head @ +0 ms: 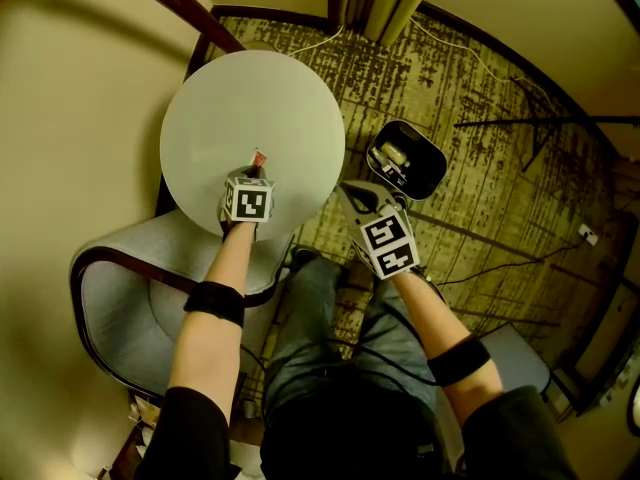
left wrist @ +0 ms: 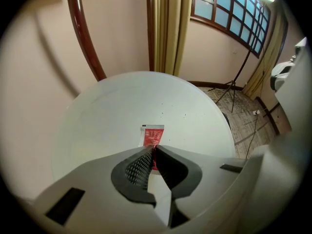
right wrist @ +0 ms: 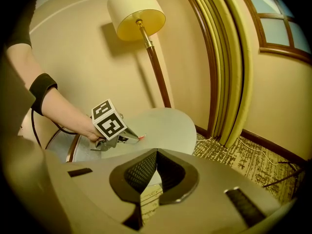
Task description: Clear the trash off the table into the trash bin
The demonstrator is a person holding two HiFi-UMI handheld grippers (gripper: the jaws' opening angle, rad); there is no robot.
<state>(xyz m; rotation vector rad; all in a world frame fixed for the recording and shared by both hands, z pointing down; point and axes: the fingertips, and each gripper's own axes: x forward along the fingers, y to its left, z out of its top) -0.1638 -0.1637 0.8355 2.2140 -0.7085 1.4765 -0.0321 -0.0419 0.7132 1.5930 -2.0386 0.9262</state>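
A small red sauce packet (left wrist: 153, 134) lies on the round white table (left wrist: 122, 106) near its front edge. My left gripper (left wrist: 154, 148) points steeply down at it, and its jaws are shut on the packet's near end. The head view shows the same gripper (head: 256, 165) with the packet (head: 259, 157) sticking out past its tips. From the right gripper view the left gripper (right wrist: 138, 138) and the red packet (right wrist: 142, 137) show above the table (right wrist: 165, 123). My right gripper (head: 347, 190) is shut and empty, off the table's right edge. The black trash bin (head: 433, 173) stands on the carpet to the right, with some trash inside.
A grey armchair (head: 125, 293) sits against the table's near left side. A floor lamp (right wrist: 136, 11) stands behind the table by the wall. Curtains (left wrist: 165, 28) hang at the back. A tripod stand (head: 545, 118) and cables (head: 500, 268) are on the patterned carpet to the right.
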